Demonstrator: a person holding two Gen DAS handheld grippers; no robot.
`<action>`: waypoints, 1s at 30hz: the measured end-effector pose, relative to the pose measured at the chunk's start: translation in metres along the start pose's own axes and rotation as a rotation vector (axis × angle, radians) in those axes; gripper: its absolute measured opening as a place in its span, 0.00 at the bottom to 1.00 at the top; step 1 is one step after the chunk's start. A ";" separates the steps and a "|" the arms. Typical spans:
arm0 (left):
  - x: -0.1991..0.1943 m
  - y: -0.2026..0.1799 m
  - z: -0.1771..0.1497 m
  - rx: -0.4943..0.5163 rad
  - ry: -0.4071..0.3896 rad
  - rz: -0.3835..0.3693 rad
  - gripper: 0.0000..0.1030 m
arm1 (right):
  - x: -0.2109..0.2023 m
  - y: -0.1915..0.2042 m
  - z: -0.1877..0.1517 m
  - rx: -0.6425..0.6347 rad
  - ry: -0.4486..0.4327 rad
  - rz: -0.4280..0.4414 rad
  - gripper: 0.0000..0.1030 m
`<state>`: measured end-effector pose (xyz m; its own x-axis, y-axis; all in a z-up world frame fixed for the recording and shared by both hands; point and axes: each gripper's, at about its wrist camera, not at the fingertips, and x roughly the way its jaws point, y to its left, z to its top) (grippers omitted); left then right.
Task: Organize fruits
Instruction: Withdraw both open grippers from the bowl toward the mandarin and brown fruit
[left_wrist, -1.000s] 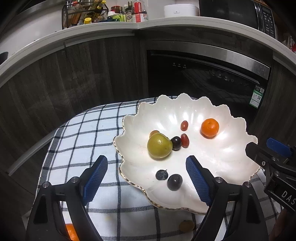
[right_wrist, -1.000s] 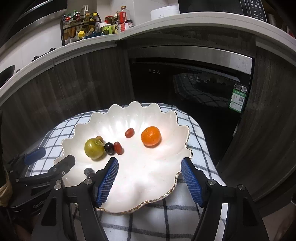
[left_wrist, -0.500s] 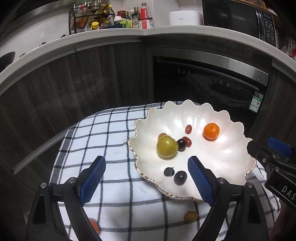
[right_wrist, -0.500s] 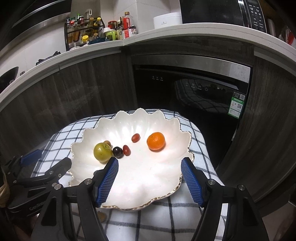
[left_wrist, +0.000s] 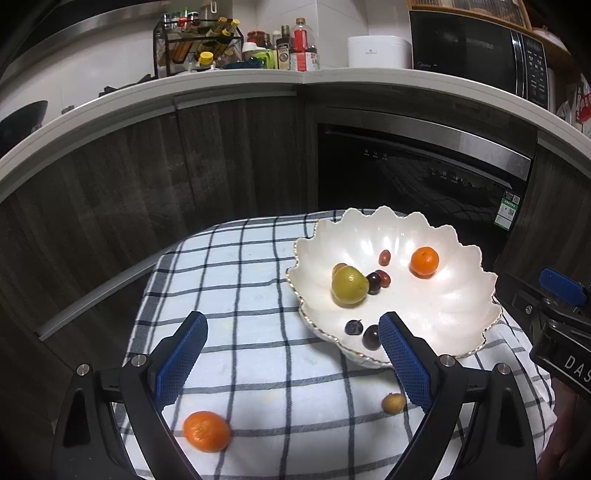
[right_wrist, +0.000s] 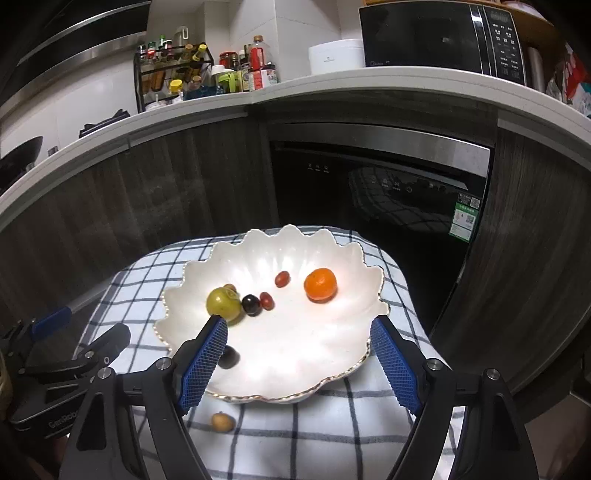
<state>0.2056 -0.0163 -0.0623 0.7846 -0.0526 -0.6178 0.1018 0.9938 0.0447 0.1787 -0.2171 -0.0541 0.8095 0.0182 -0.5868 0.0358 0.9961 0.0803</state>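
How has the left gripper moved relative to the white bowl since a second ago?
Yes: the left gripper has pulled back and leftward; the white bowl now sits farther right and looks smaller.

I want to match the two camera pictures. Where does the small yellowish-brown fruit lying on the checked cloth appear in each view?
Left wrist view: the small yellowish-brown fruit lies at lower right, on the checked cloth, in front of the white scalloped bowl.
Right wrist view: it lies at lower left of centre, in front of the bowl's near rim.
Shared landmark: the orange inside the bowl.
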 end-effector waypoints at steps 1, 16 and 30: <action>-0.003 0.002 -0.001 0.000 -0.002 0.002 0.92 | -0.002 0.002 0.000 -0.003 -0.002 0.001 0.79; -0.036 0.029 -0.017 -0.030 -0.027 0.031 0.97 | -0.030 0.026 -0.007 -0.044 -0.031 0.005 0.79; -0.039 0.054 -0.038 -0.055 -0.001 0.068 0.97 | -0.037 0.052 -0.022 -0.065 -0.042 -0.005 0.79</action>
<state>0.1578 0.0433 -0.0657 0.7893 0.0148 -0.6138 0.0146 0.9990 0.0428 0.1379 -0.1641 -0.0461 0.8335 0.0105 -0.5525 0.0032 0.9997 0.0238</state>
